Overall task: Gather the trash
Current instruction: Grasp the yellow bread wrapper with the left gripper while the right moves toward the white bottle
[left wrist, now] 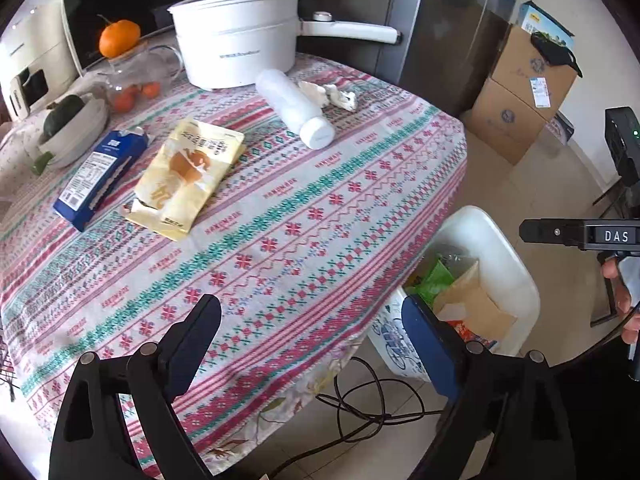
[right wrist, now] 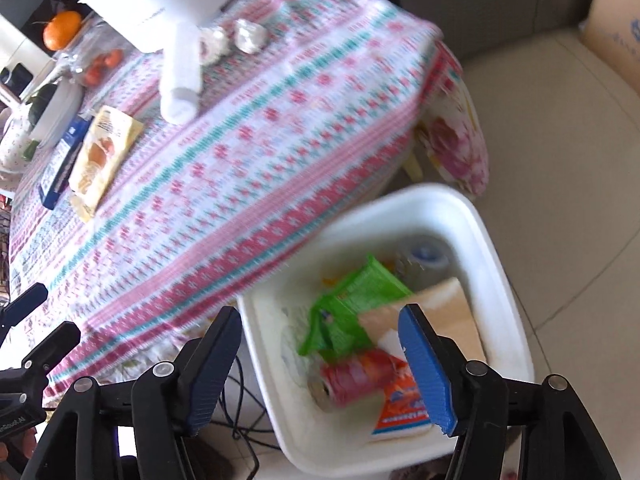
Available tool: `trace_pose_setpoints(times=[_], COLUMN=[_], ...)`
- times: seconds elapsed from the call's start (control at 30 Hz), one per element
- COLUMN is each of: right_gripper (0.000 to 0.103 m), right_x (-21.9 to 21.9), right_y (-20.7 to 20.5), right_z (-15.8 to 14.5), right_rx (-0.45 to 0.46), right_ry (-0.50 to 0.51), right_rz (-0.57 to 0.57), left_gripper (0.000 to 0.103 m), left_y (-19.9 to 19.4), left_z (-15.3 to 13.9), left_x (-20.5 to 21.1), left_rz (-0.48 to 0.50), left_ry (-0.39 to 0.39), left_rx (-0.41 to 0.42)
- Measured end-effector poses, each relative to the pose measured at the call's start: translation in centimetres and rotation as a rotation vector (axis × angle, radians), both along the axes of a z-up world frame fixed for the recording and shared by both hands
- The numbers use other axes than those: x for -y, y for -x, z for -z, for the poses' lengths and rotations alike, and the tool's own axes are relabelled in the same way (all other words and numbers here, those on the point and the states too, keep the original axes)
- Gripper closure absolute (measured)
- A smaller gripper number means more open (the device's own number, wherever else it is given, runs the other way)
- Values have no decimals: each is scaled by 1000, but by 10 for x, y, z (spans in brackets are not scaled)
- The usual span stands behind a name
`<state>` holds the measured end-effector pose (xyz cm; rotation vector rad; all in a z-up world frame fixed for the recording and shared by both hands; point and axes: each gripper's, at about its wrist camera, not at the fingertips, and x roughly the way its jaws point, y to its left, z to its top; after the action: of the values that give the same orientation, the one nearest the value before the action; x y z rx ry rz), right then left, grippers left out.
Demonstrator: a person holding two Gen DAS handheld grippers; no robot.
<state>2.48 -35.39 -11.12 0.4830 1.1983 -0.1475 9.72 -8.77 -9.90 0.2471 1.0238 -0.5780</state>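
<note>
White bin [right wrist: 496,240] beside worktop [left wrist: 280,216] holds wrappers | left hand-held gripper [left wrist: 312,344] and right hand-held gripper [right wrist: 320,364]: jaws apart, empty | step: between drops | next: reach yellow pouch [left wrist: 188,176], blue carton [left wrist: 100,176], bottle [left wrist: 296,108], tissue [left wrist: 332,94] farther from bin.

Both wrist views downward; share table [left wrist: 280,208], bin [right wrist: 500,280].

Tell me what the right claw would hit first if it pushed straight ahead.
Probably the trash in the white bin: the open, empty right claw points at the green wrapper and red can. Depth is unclear.
</note>
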Motion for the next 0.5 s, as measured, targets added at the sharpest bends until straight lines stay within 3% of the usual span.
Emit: trace_pose_setpoints(times=[0.5], right_gripper=[30], right_x=[-55], right_y=[-67], right_z=[-20], right_rx=[66], right_ry=[67], right_rz=[-100], left_gripper=[0], left_y=[-54], left_z=[4], left_x=[-46], left_rz=[-158], left_ry=[-62], left_rx=[62])
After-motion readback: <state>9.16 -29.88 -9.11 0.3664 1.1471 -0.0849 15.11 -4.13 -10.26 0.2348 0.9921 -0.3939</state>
